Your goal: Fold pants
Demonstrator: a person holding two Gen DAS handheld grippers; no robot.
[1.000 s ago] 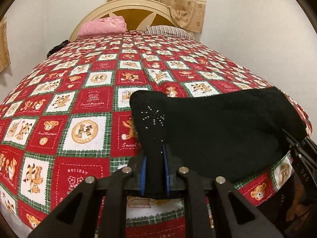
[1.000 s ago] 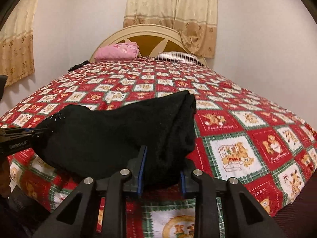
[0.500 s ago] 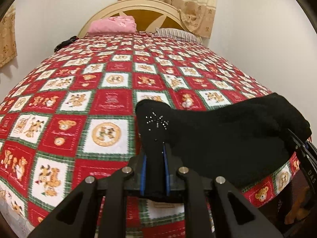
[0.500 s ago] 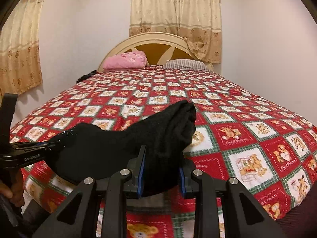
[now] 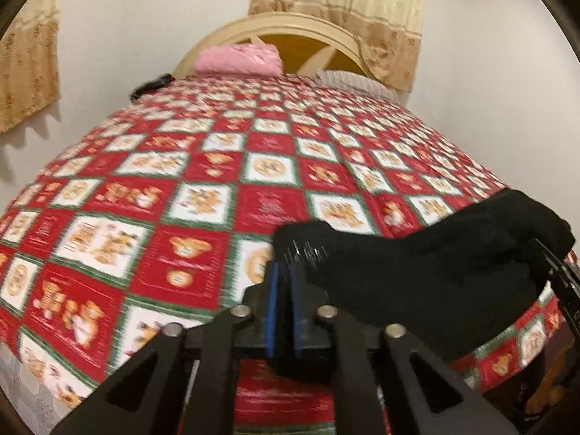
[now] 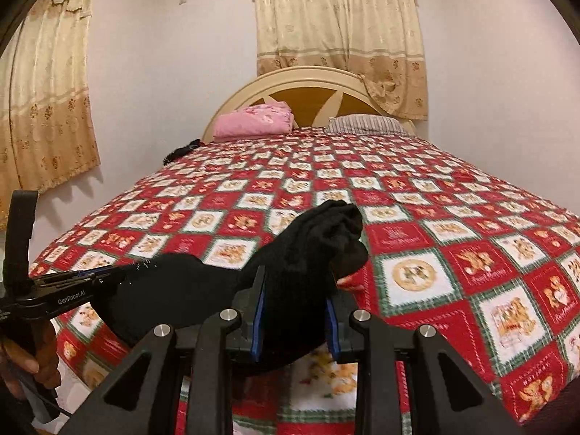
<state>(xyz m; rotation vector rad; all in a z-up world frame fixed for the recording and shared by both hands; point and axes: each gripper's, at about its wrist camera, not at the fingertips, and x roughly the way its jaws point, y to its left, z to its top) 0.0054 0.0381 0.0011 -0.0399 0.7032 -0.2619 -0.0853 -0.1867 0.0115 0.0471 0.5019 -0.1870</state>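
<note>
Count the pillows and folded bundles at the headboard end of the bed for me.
2: a pink folded fabric bundle on the left against the cream arched headboard, and a grey striped pillow lying flat to its right. More may hide behind them.

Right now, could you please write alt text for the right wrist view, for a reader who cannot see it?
The right gripper clamps a bunched end of black pants above a red, teddy-bear-patterned bedspread. At left, the hand-held left gripper pinches the other end. A pink folded cloth sits by the headboard.
</note>
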